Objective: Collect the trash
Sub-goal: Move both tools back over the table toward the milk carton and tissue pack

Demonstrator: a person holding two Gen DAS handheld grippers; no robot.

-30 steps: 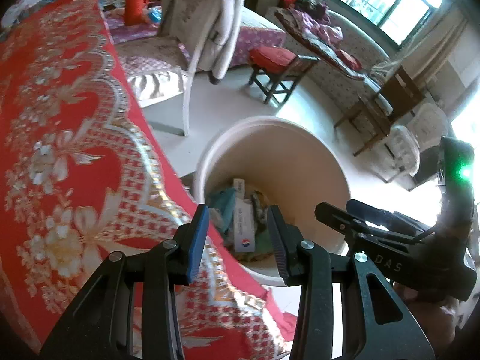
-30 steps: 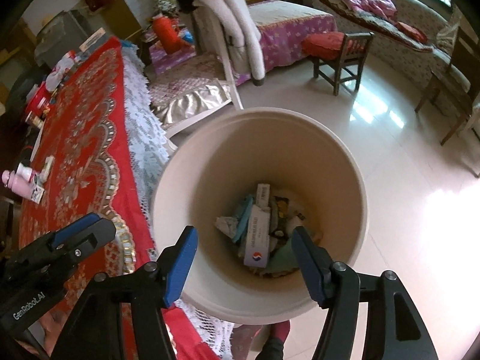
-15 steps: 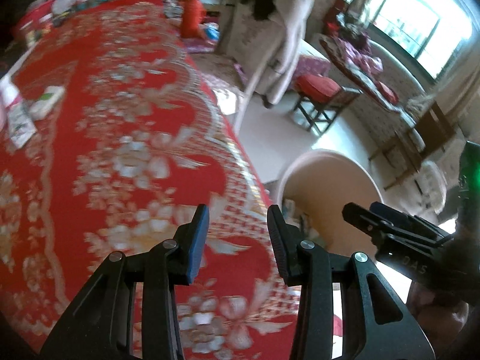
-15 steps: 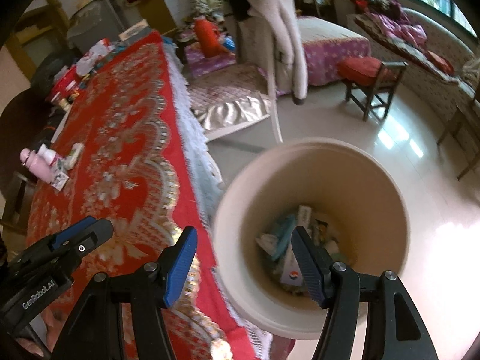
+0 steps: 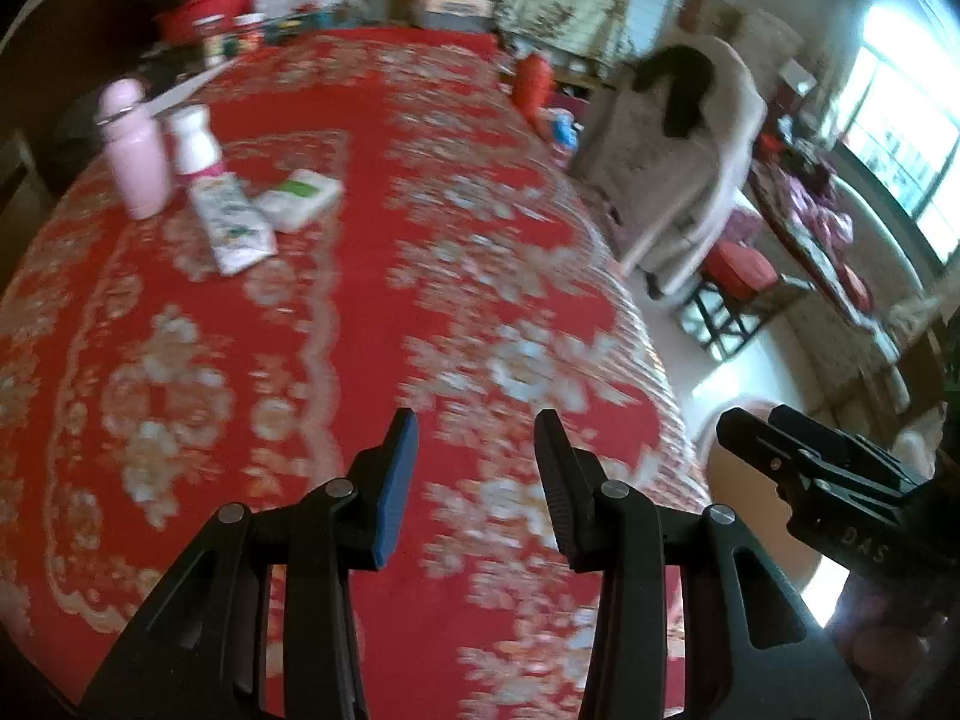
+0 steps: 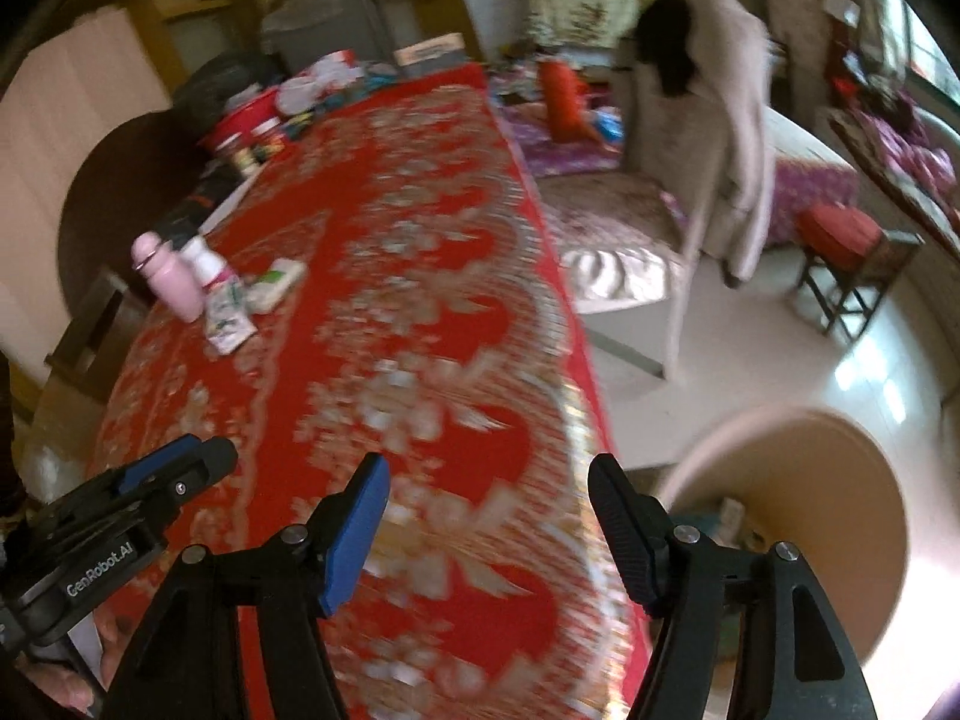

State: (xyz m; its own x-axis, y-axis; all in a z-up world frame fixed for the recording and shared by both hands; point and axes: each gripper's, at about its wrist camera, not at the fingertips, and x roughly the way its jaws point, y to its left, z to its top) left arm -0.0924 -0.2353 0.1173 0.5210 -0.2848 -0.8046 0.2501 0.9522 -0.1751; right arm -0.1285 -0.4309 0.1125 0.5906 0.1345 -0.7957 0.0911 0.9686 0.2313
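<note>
A beige trash bin (image 6: 840,510) with litter inside stands on the floor beside the red-clothed table (image 6: 390,300). On the table's far left lie a flat white printed packet (image 5: 231,231) and a white-green box (image 5: 300,198); both also show in the right wrist view, the packet (image 6: 225,315) and the box (image 6: 276,282). My left gripper (image 5: 474,456) is open and empty above the tablecloth. My right gripper (image 6: 489,498) is open and empty over the table's right edge, left of the bin.
A pink bottle (image 5: 135,150) and a white bottle (image 5: 195,138) stand by the packet. Clutter with a red bowl (image 5: 198,15) fills the table's far end. A chair draped with a coat (image 6: 702,144) and a red stool (image 6: 846,252) stand on the floor.
Both grippers swung left and up from over the bin to above the table. The bin slid to the right edge of both views. Both stayed open and empty.
</note>
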